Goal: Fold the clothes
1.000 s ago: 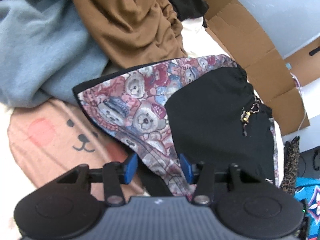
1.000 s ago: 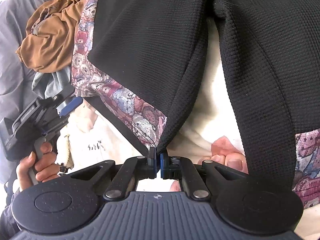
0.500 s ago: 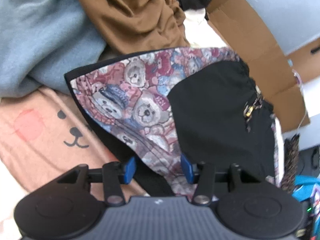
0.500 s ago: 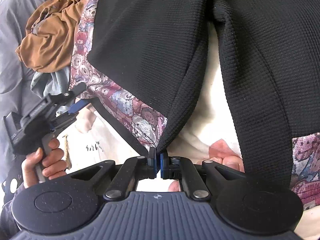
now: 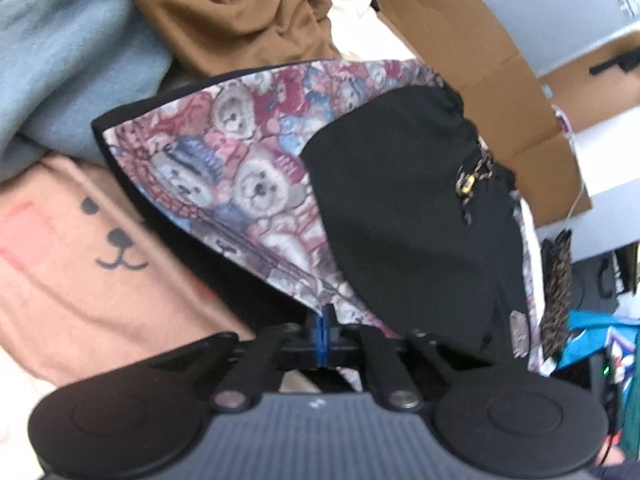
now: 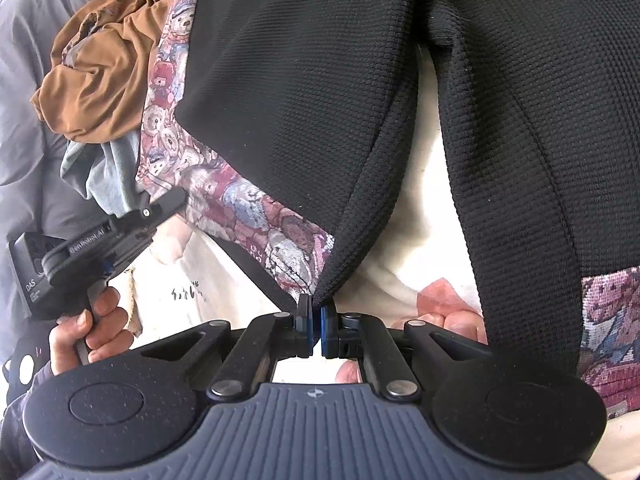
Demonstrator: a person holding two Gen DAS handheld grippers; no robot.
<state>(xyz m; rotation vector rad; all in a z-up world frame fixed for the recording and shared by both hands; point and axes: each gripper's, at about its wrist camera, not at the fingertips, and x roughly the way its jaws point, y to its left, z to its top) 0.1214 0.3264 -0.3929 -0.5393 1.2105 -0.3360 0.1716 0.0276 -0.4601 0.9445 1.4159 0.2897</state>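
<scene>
The left gripper [image 5: 322,322] pinched the bear-print hem of the black garment [image 5: 404,216]; the right gripper [image 6: 315,326] clamped its black edge. Beyond the fingers, the garment draped over a brown garment [image 5: 240,12] and a pink blanket [image 5: 80,264].

Both grippers share one build: a dark grey ribbed housing at 6 o'clock, two round black discs at 7 and 5 o'clock, black link arms with silver rivets, and blue pads on black fingers. The left gripper [image 5: 322,326] bears a small white mark on its housing; the right gripper [image 6: 315,330] carries a compass-like emblem. At 9 o'clock in the right view, a hand [image 6: 86,330] wraps a black handle printed with white lettering and a silver screw, a dark sleeve [image 6: 18,412] below it.
</scene>
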